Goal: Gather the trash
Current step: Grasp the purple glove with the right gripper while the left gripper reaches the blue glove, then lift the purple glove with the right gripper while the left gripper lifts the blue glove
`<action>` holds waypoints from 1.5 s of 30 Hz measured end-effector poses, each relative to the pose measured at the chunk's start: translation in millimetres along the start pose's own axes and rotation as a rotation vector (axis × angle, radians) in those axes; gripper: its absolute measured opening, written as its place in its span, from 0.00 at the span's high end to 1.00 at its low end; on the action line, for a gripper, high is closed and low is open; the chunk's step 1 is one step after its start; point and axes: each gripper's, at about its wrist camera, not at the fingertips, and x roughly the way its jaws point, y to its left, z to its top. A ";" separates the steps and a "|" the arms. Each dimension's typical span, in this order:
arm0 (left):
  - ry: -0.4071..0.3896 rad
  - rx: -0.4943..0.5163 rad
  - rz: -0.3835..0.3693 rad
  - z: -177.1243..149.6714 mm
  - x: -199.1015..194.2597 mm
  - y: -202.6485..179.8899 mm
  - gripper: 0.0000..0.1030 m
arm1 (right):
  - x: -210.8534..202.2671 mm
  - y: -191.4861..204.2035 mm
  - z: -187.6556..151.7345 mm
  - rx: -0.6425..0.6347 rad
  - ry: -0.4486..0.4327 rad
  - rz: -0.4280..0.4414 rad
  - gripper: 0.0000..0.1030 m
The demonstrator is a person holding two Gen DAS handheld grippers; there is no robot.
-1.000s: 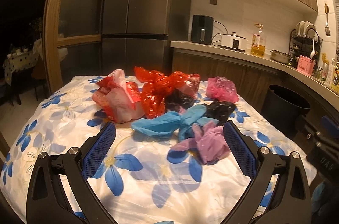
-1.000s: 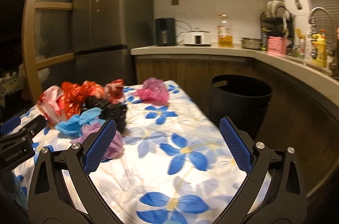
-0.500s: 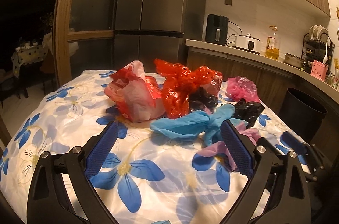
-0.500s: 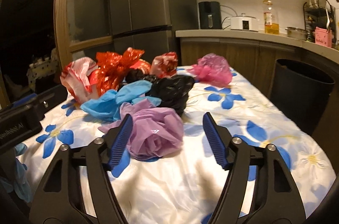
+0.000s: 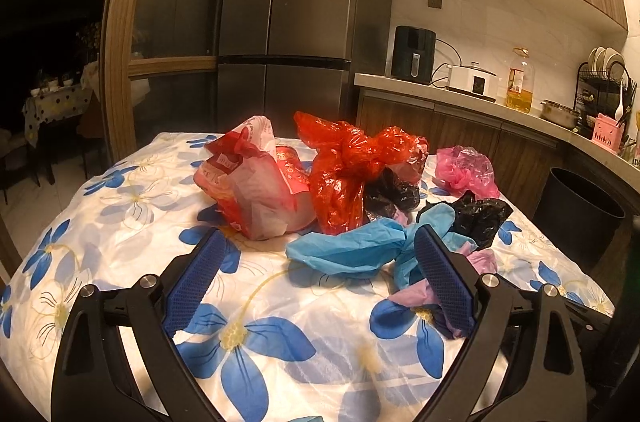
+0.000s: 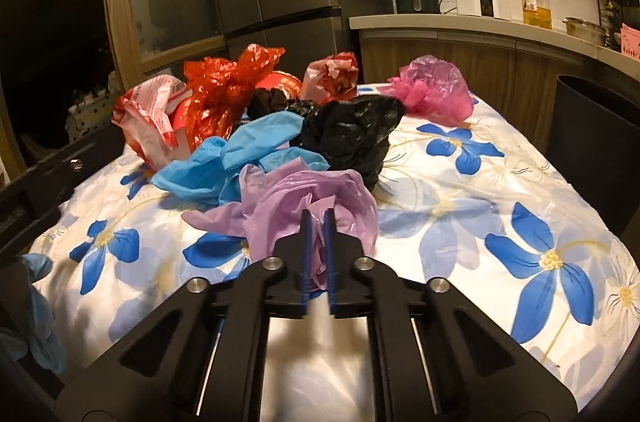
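Trash bags [image 5: 344,178] all sit on my surface [image 5: 120,222]; right gripper [image 6: 317,218] has just been closing and pinches the lilac bag [image 6: 312,198], left gripper [image 5: 320,262] gapes empty, bin [image 6: 596,118] at three o'clock.

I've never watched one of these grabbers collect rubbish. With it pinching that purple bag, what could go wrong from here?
The right gripper has just closed on only a thin fold of the purple bag, so the film might slip out or tear when lifted. The blue bag lies against it and could be dragged along. The black bin stands past the table's edge, so a weak pinch might drop the bag short.
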 end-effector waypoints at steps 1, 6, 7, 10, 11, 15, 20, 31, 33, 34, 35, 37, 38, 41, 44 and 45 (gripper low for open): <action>0.002 -0.001 -0.003 0.3 0.9 -0.6 0.12 | -4.8 -1.6 0.4 -0.001 -0.010 -0.005 0.96; 0.024 -0.008 -0.034 1.2 12.2 -13.8 0.14 | -33.0 -15.6 3.9 0.006 -0.076 -0.056 0.97; 0.033 -0.010 -0.041 1.1 16.3 -17.8 0.17 | -38.8 -19.0 5.2 0.008 -0.090 -0.067 0.97; 0.075 -0.006 -0.055 -0.5 35.3 -32.9 0.26 | -52.3 -26.7 9.2 0.008 -0.127 -0.098 0.97; 0.091 0.001 -0.055 -1.8 42.4 -38.5 0.27 | -58.2 -29.6 10.7 0.008 -0.142 -0.106 0.97; 0.169 0.000 -0.067 -7.6 65.3 -51.6 0.31 | -69.6 -39.9 13.6 0.016 -0.166 -0.124 0.97; 0.246 -0.004 -0.074 -11.5 81.6 -56.3 0.56 | -73.9 -49.7 15.1 0.037 -0.163 -0.132 0.97; 0.250 -0.068 -0.103 -14.0 54.0 -39.9 0.90 | -93.3 -60.7 20.5 0.058 -0.189 -0.140 0.97; 0.219 -0.084 -0.099 -8.2 40.4 -35.9 0.90 | -97.1 -63.6 21.6 0.064 -0.194 -0.143 0.97; 0.199 -0.085 -0.097 -3.8 33.6 -36.2 0.91 | -98.8 -65.4 22.6 0.068 -0.196 -0.144 0.97; 0.178 -0.079 -0.093 1.6 27.5 -39.0 0.91 | -99.9 -67.1 23.6 0.070 -0.198 -0.144 0.97; 0.136 -0.059 -0.094 10.0 17.1 -45.4 0.91 | -103.3 -70.7 26.2 0.075 -0.206 -0.146 0.97; 0.118 -0.046 -0.098 15.1 12.7 -50.9 0.91 | -104.7 -71.9 27.3 0.076 -0.210 -0.149 0.97; 0.093 -0.024 -0.134 24.6 7.5 -67.2 0.91 | -109.8 -80.5 33.3 0.093 -0.226 -0.156 0.97; 0.070 0.002 -0.182 36.3 5.5 -88.9 0.91 | -116.6 -88.4 37.5 0.104 -0.245 -0.172 0.98; 0.064 0.010 -0.208 42.4 5.4 -99.9 0.92 | -119.5 -91.9 39.7 0.104 -0.255 -0.183 0.98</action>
